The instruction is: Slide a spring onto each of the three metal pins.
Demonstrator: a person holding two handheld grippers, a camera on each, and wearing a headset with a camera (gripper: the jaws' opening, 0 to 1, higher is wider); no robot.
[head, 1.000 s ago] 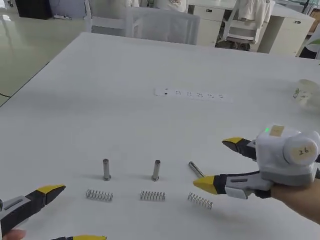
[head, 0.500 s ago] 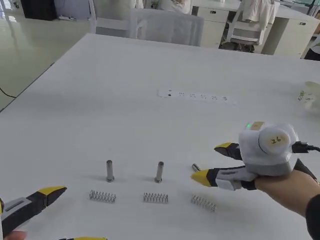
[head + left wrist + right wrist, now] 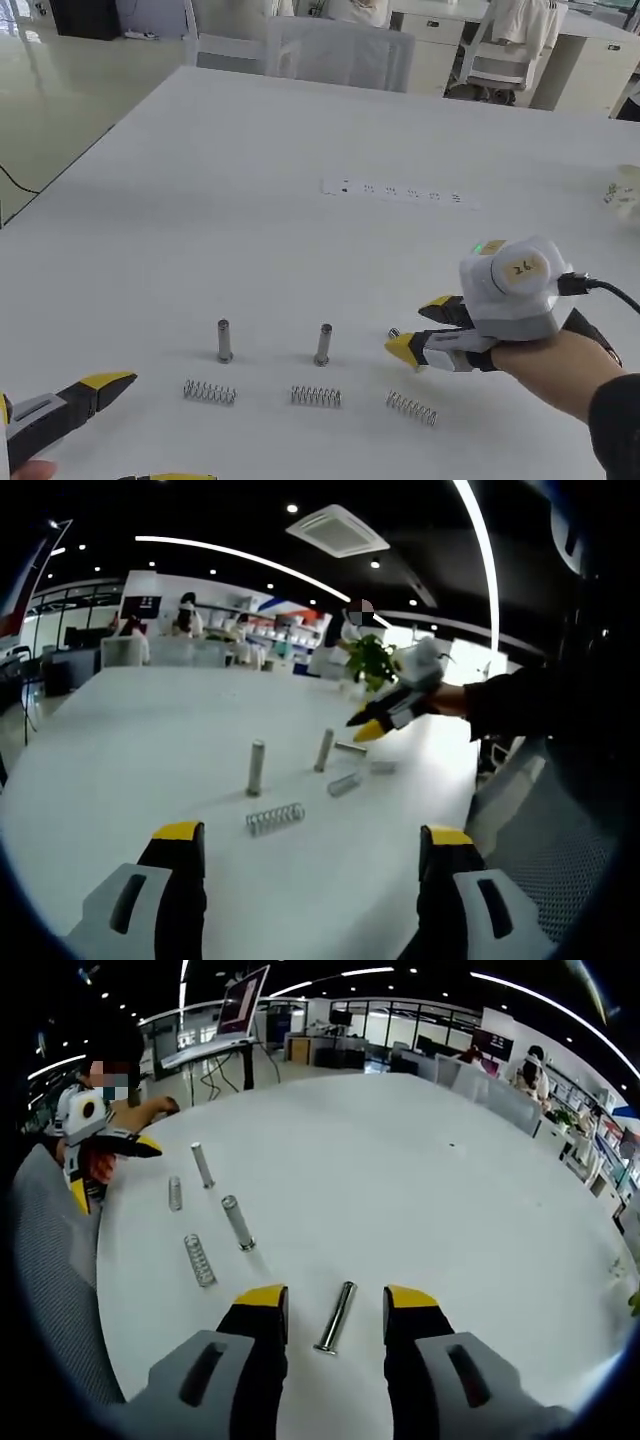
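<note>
In the head view, at lower right, the right gripper (image 3: 415,328) has its jaws open on either side of the fallen pin (image 3: 392,334), which lies flat on the desk (image 3: 300,150). The left pin (image 3: 224,340) and the middle pin (image 3: 324,343) stand upright at lower centre. The left spring (image 3: 210,392), middle spring (image 3: 316,397) and right spring (image 3: 412,408) lie in a row just below them. None is on a pin yet.

In the left gripper view, the left gripper (image 3: 312,835) is at the bottom edge, its jaws wide apart and empty. The upright pins are tall and narrow, so a careless sweep here would likely topple them.

In the right gripper view, the fallen pin (image 3: 335,1317) sits at bottom centre between the parted jaws, touching neither. It is round and smooth, so an off-centre pinch could roll it away or squirt it out. A swing while lifting it might scatter the right spring nearby.
</note>
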